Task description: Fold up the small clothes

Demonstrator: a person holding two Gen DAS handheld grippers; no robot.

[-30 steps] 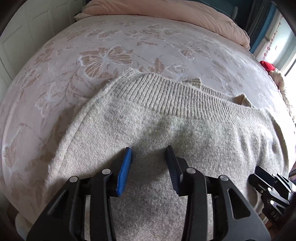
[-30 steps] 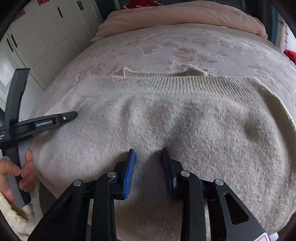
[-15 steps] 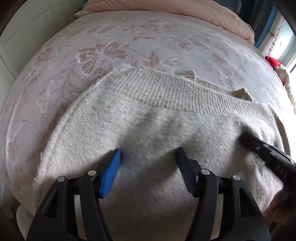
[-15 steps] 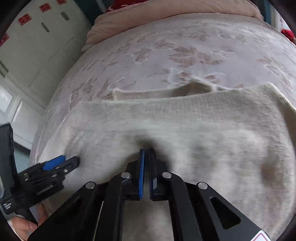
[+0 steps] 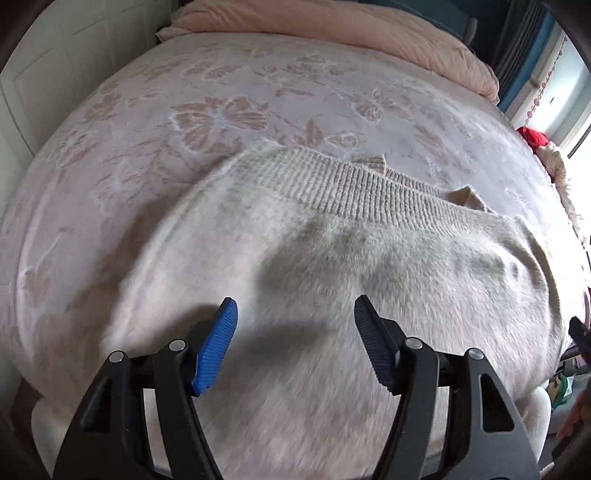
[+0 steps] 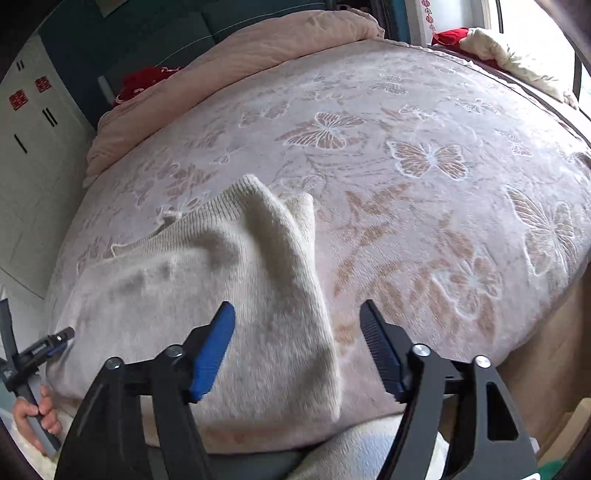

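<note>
Both claws gape over the sweater — left claw, right claw.

One sweater lies mid-frame. Two grippers: the left gripper at the bottom of its own view, the right gripper likewise. One quilt along the top. One red cloth at right edge.

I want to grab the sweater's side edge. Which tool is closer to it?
The right tool. Its open fingers sit on either side of the sweater's right side edge. The left tool hangs open over the middle of the sweater, away from both side edges.
</note>
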